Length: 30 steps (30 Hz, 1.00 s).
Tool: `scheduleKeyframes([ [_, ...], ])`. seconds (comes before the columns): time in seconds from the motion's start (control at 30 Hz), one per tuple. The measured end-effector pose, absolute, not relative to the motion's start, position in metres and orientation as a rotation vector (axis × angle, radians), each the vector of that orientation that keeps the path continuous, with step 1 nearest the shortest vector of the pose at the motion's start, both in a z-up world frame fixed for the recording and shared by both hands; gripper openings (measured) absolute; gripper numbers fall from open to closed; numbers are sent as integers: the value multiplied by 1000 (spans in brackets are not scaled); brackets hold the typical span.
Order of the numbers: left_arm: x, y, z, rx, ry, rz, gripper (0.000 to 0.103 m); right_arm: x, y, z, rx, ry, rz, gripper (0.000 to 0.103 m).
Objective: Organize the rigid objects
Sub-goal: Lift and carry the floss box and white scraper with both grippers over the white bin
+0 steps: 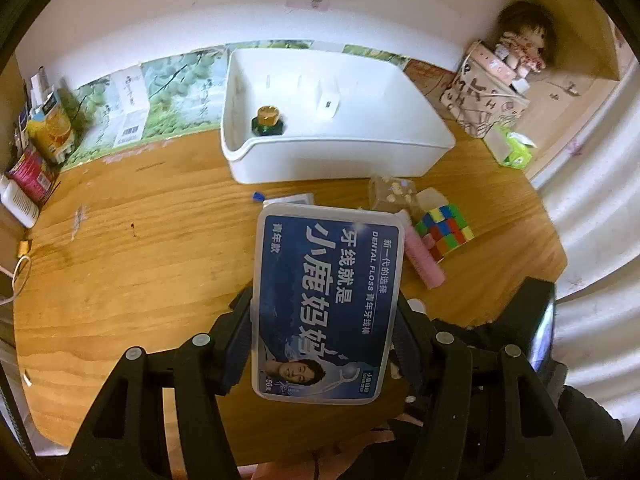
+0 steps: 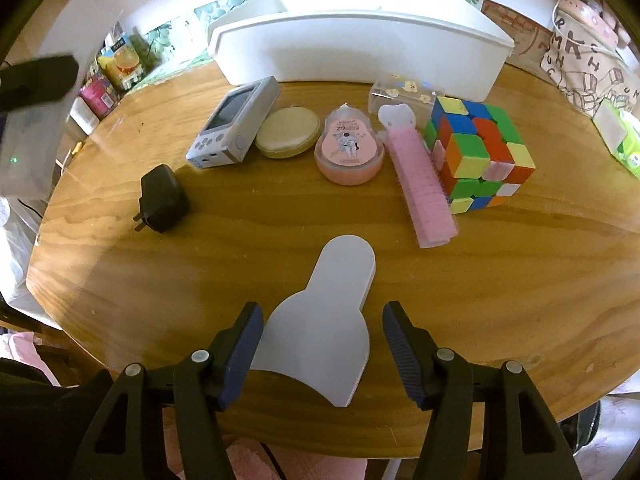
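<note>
My left gripper (image 1: pixel 324 336) is shut on a blue dental floss box (image 1: pixel 326 300) and holds it above the wooden table, in front of the white bin (image 1: pixel 424 140). The bin holds a small green bottle with a gold cap (image 1: pixel 267 121) and a white block (image 1: pixel 329 102). My right gripper (image 2: pixel 322 348) is open around a flat white bottle-shaped piece (image 2: pixel 328 320) lying on the table; its jaws do not touch it. Beyond it lie a pink comb (image 2: pixel 420 184), a colour cube (image 2: pixel 478 152), a pink round case (image 2: pixel 348 150), a yellow round case (image 2: pixel 287 132), a grey handheld console (image 2: pixel 234 122) and a black charger (image 2: pixel 162 198).
The white bin (image 2: pixel 360 52) stands at the back of the table. A clear small box (image 2: pixel 404 90) sits before it. A patterned bag (image 1: pixel 480 100) with a doll (image 1: pixel 524 44) is at the back right. Cartons (image 1: pixel 50 128) crowd the left edge.
</note>
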<state>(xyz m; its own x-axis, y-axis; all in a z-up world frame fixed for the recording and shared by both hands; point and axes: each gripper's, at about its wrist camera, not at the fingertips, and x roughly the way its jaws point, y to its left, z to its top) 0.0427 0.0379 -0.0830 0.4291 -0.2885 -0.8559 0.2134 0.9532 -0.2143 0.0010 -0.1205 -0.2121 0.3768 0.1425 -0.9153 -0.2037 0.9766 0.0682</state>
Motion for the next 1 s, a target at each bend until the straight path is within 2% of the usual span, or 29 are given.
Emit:
scheduleKeyframes([
  [0.13, 42, 32, -78, -62, 1051, -330, 65, 4, -114, -222, -94, 1214, 208, 62],
  [0.27, 44, 28, -80, -57, 1062, -339, 65, 4, -113, -224, -100, 1202, 204, 56],
  [0.57, 50, 26, -85, -66, 1078, -312, 65, 4, -120, -220, -108, 1207, 211, 55],
  [1.0, 70, 14, -78, -97, 1050, -278, 65, 26, -150, -172, -104, 1182, 197, 55],
])
